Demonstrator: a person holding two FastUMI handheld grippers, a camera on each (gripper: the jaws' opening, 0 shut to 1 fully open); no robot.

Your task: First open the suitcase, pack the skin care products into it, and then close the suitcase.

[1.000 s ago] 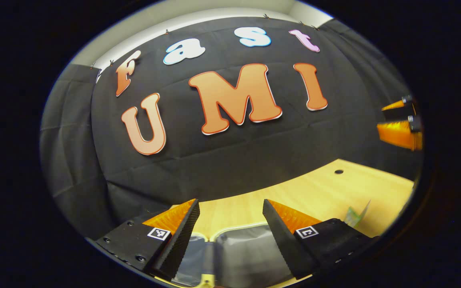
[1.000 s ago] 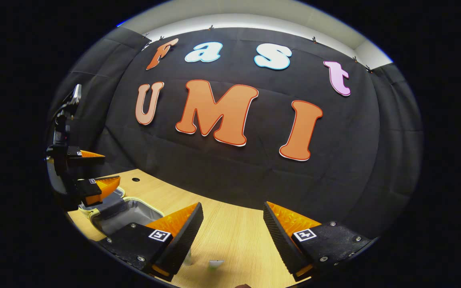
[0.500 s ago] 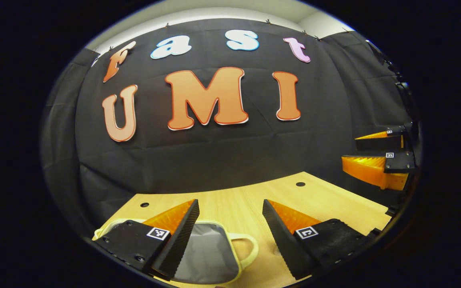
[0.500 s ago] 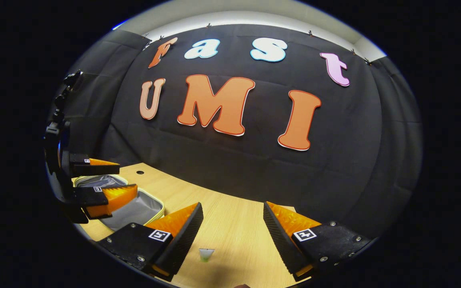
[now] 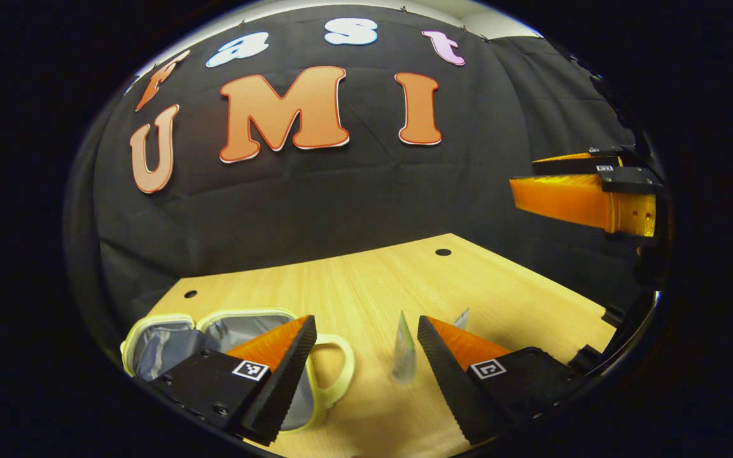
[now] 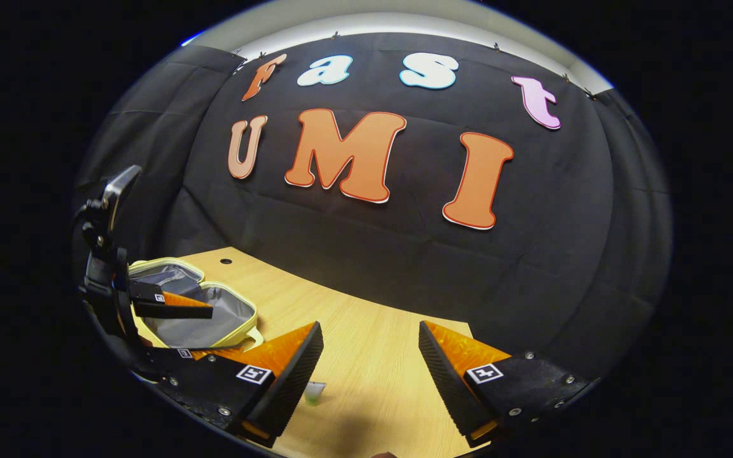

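While both tools [image 5: 366, 343] [image 6: 369, 356] gape empty, tube [image 5: 403, 350] stands beside open suitcase [image 5: 169, 331].

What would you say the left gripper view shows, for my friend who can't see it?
The left claw hangs open above a wooden table, with a small upright tube standing between its fingers. An open suitcase with grey lining and a pale yellow rim lies to the left, and the right claw hovers at the right edge.

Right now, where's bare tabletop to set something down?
Free: the wooden table between the tube and the cloth wall, and ahead of the right tool. Crowded: the near-left corner, with the open suitcase under the left tool.
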